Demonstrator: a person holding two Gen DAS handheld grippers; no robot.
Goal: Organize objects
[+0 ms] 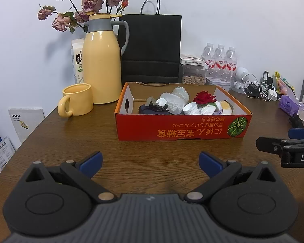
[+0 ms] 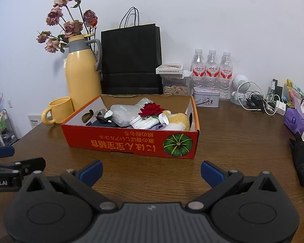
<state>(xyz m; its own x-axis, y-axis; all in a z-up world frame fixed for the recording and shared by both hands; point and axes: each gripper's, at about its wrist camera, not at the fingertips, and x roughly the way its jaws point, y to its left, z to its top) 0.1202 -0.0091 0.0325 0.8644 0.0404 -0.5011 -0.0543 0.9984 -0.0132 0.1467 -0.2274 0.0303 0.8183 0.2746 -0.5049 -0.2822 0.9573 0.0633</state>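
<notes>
Both pairs of fingers stand wide apart with nothing between them, hovering low over the brown wooden bench [image 1: 50, 141]. The left gripper [image 1: 151, 163] shows its blue-tipped fingers [image 1: 92, 162] spread above bare wood, and straight ahead of them sits the red cardboard box [image 1: 182, 128] with orange print and a green pumpkin picture on its near wall. The right gripper [image 2: 151, 172] is likewise spread, its fingers [image 2: 211, 172] empty, with the same box [image 2: 131, 141] just ahead and slightly to their left. Inside the box lies a jumble of small things: a red artificial flower [image 2: 151, 109], white bottle caps [image 2: 164, 118], a clear plastic bag [image 2: 121, 113], a dark cable bundle [image 2: 103, 119] and something yellow and fluffy [image 2: 179, 119]. Beyond the left gripper's fingers and to their left stand a yellow mug [image 1: 77, 100] and a tall yellow thermos jug [image 1: 102, 60], with dried roses [image 1: 87, 4] behind it. Behind the box a black paper bag [image 1: 152, 46] stands by the wall; to its right are three water bottles [image 1: 219, 60] and a clear container of seeds [image 1: 193, 75]. Far to the right of the fingers lie tangled chargers and cables [image 2: 261, 101] and a purple tissue pack [image 2: 293, 121]. The right gripper's fingers also appear at the right edge of the left wrist view.
</notes>
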